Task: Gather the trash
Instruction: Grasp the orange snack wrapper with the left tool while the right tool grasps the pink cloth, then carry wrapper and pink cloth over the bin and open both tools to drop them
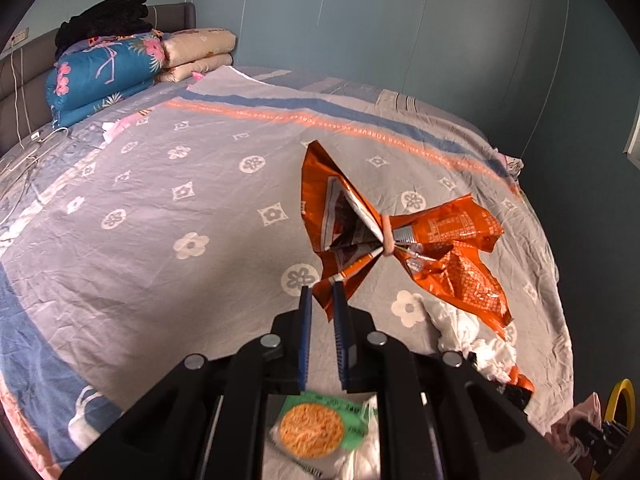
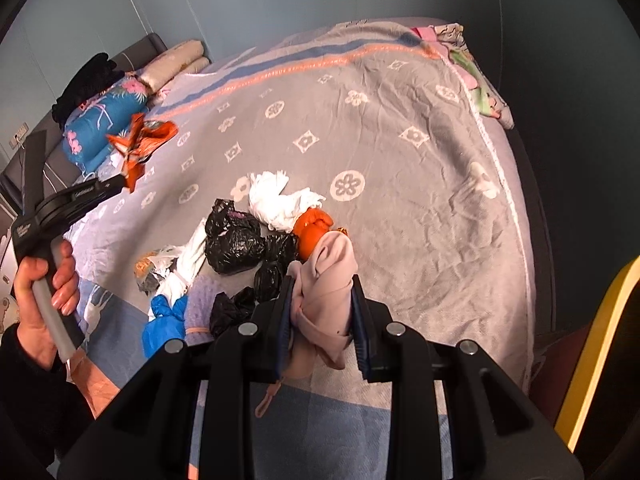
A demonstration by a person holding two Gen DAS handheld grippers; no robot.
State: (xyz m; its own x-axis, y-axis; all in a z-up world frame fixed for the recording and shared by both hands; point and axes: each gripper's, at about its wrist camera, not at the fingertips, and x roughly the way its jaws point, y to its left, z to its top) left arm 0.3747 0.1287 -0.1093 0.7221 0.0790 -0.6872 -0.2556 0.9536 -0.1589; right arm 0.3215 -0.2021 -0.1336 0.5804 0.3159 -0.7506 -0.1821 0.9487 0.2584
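- Left wrist view: left gripper (image 1: 322, 300) clamped on a corner of the orange wrapper (image 1: 400, 236), fingers (image 1: 306, 320) nearly together, wrapper hanging lifted clear of the bed (image 1: 160, 200).
- Wrapper cinched in the middle by a band, so already bundled. Looks like mid-pickup.
- Still lying on the bed here: white tissue wad (image 1: 472, 336) and a noodle packet (image 1: 316, 428) right under the gripper.
- Right wrist view: right gripper (image 2: 322, 300) holding a pink cloth thing (image 2: 326, 296), fingers (image 2: 360, 320) narrow and pressed on it. Orange lump (image 2: 314, 232) sits just past its tip, can't tell if attached.
- Plenty left on the bed: black bags (image 2: 236, 244), white wad (image 2: 280, 204), blue bag (image 2: 164, 328), purple piece (image 2: 204, 304), clear packet (image 2: 154, 266).
- Containers: no bin or trash bag to be seen in either view. Black bags look knotted shut, contents hidden.
- Guessing barely started, two items up, pile untouched.
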